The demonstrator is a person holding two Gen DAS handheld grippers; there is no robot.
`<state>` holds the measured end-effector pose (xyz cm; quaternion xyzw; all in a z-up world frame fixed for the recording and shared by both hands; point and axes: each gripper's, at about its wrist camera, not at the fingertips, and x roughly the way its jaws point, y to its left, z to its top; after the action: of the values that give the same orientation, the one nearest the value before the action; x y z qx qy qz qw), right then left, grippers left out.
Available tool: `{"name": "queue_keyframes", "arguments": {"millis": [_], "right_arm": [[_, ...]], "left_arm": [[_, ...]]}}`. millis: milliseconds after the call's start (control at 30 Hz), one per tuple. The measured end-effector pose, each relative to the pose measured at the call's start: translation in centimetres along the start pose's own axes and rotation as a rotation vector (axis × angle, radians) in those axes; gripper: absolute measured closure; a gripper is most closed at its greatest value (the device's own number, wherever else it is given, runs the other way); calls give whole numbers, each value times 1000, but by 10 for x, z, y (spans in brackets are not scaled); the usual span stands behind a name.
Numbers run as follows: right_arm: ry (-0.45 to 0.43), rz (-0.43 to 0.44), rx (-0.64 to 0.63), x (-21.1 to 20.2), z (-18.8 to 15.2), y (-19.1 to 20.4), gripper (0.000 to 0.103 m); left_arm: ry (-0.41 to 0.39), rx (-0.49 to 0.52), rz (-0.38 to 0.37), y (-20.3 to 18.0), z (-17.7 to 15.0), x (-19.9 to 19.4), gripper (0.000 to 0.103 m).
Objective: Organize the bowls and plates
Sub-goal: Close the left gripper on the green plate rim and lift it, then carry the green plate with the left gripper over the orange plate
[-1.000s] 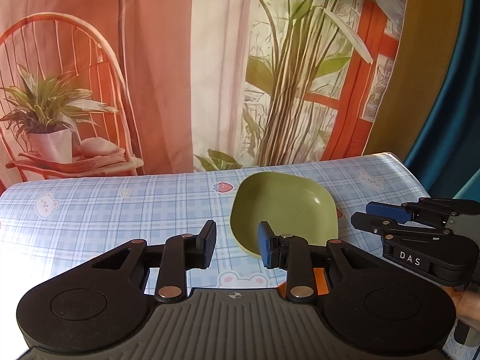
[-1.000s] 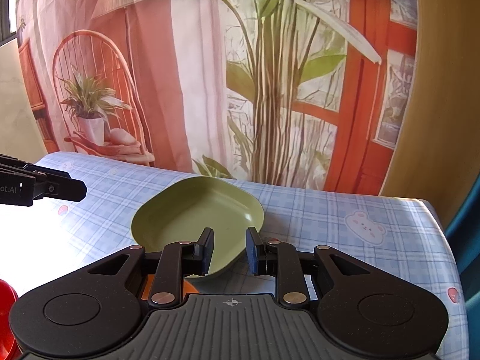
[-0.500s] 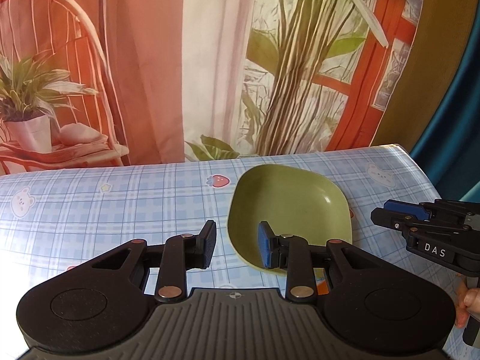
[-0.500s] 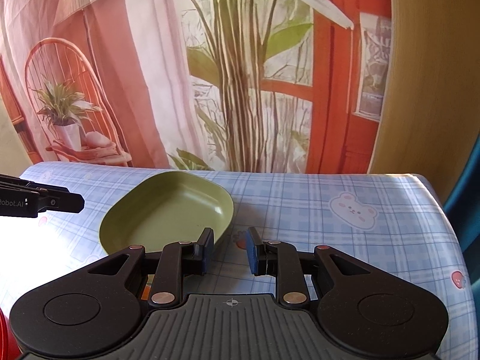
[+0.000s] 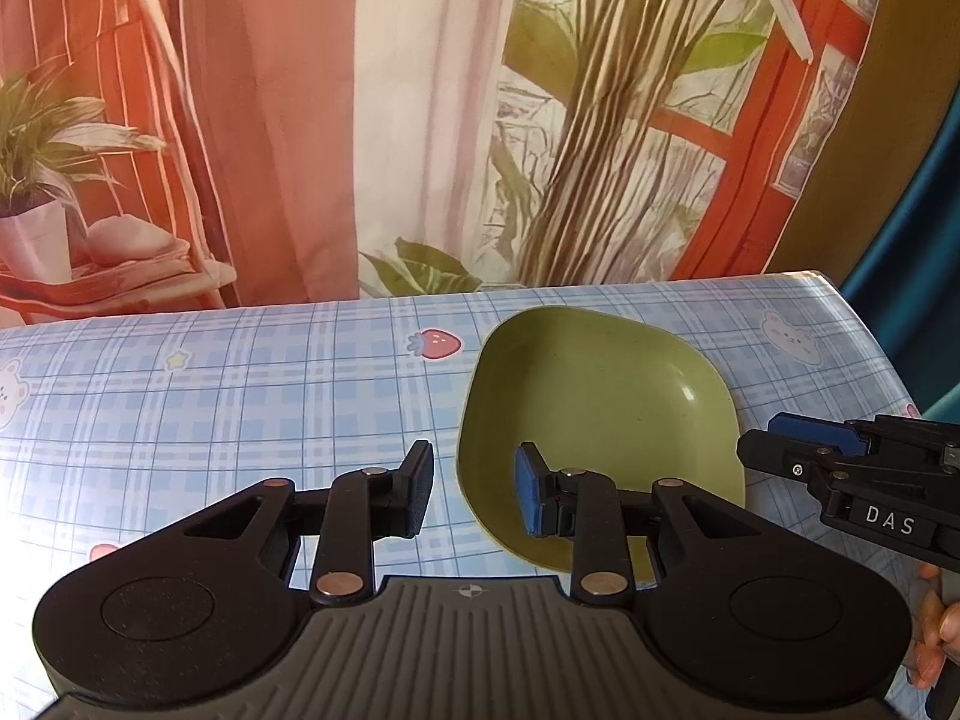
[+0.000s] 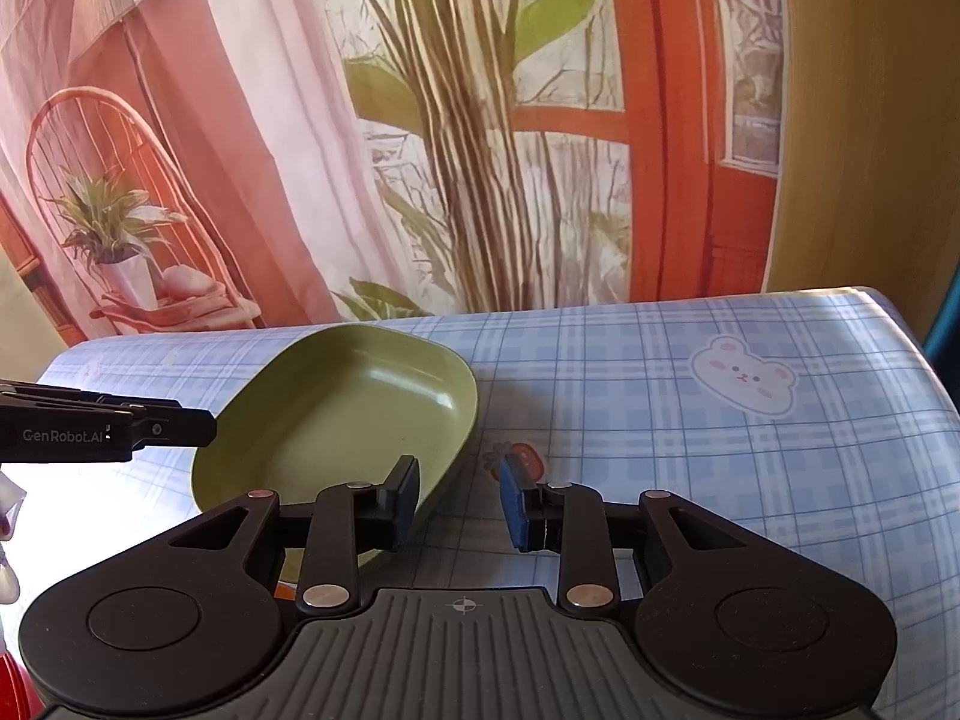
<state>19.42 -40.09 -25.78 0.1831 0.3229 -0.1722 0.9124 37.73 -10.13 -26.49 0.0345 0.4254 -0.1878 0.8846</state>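
Note:
A green square plate (image 5: 600,414) lies on the blue checked tablecloth (image 5: 240,396); it also shows in the right wrist view (image 6: 354,408). My left gripper (image 5: 474,492) is open and empty, its jaws on either side of the plate's near left rim. My right gripper (image 6: 459,501) is open and empty, its jaws on either side of the plate's near right rim. The right gripper also shows in the left wrist view (image 5: 804,456), just right of the plate. The left gripper shows in the right wrist view (image 6: 180,426), at the plate's left side.
A printed backdrop (image 5: 420,120) of curtains, plants and a chair hangs behind the table's far edge. The table's right edge (image 5: 870,348) is close to the plate. Something red (image 6: 12,684) shows at the lower left corner of the right wrist view.
Both grippers have moved forward and the right gripper has opened wider. The plate now sits larger and nearer between the two grippers.

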Motion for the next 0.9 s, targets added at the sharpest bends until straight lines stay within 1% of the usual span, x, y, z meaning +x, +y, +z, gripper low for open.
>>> {"name": "queue_keyframes", "arguments": {"millis": [100, 200, 233, 333, 400, 433, 567, 667, 733, 900], "right_arm": [[12, 7, 9, 6, -2, 2, 75], [24, 17, 18, 12, -4, 3, 75], [27, 18, 17, 14, -4, 4, 75], [36, 17, 19, 17, -5, 5, 78], [39, 24, 20, 19, -6, 6, 84], [42, 33, 22, 19, -6, 7, 88], [21, 10, -5, 18, -5, 14, 89], [-2, 11, -16, 13, -2, 17, 89], [-11, 12, -28, 10, 0, 19, 89], [-28, 7, -41, 0, 5, 21, 89]], "left_arm": [[10, -1, -4, 2, -1, 5, 74], [23, 2, -14, 3, -2, 13, 79], [27, -2, -23, 4, -2, 14, 84], [45, -21, -32, 6, -3, 20, 90], [53, -25, -29, 7, -5, 23, 93], [52, -23, -27, 7, -6, 23, 93], [34, 3, -10, 4, -7, 17, 93], [10, 12, -1, 4, -5, 9, 93], [-7, 12, 4, 4, -3, 2, 93], [-45, 48, 14, -4, -2, -21, 93]]}}
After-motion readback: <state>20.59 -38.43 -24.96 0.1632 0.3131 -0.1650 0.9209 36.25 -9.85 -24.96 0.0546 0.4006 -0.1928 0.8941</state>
